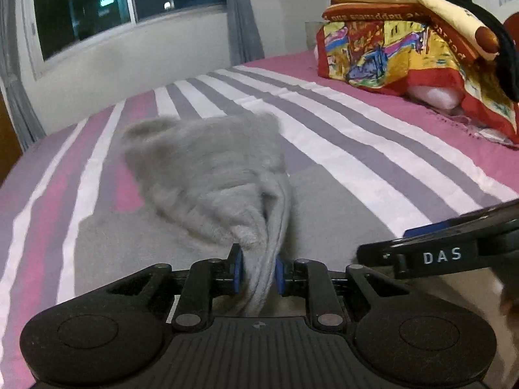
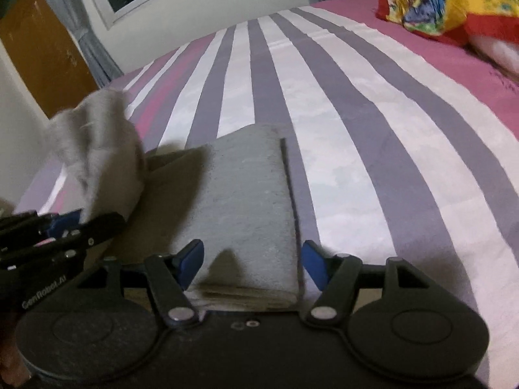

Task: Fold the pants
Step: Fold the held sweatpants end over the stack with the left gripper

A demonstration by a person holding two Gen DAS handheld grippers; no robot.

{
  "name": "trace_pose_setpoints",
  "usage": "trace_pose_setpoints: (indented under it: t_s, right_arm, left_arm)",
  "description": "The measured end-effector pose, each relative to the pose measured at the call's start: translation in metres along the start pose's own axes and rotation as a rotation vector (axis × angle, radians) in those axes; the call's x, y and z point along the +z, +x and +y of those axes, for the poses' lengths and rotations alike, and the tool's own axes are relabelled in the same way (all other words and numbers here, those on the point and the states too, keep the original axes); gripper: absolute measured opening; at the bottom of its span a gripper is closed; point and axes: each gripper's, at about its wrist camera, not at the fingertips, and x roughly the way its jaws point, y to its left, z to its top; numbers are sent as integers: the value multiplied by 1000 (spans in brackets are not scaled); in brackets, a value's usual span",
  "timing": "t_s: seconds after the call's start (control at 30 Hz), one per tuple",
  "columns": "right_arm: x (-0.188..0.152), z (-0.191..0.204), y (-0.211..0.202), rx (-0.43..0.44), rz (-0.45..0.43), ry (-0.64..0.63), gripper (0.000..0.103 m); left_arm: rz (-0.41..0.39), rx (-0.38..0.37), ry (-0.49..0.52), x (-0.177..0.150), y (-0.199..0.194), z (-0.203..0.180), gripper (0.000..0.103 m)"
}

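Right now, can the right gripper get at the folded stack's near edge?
Probably yes. The right gripper is open, straddling the folded pants on the bed, with nothing between. The left gripper holds the lifted leg off to the side.

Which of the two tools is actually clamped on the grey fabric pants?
The left tool: its blue pads pinch a bunched fold of the grey fabric pants. The right tool stands open, gripping nothing.
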Motion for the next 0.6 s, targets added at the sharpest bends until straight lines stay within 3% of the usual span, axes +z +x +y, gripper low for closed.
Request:
trace_pose_setpoints:
  t_s: [0.17, 0.3, 0.5, 0.6]
  right_arm:
    - [2, -3, -6, 72, -13, 61, 73]
    - [5, -1, -2, 116, 7, 98, 74]
    - [22, 12, 25, 192, 45, 153, 72]
    - [29, 9, 50, 220, 91, 251, 70]
  left_arm:
    - [-17, -65, 14, -7, -29, 0, 19]
    - [4, -34, -158, -14, -41, 35, 19]
    - [62, 57, -413, -54, -46, 105, 19]
    - [103, 90, -508, -76, -39, 128, 19]
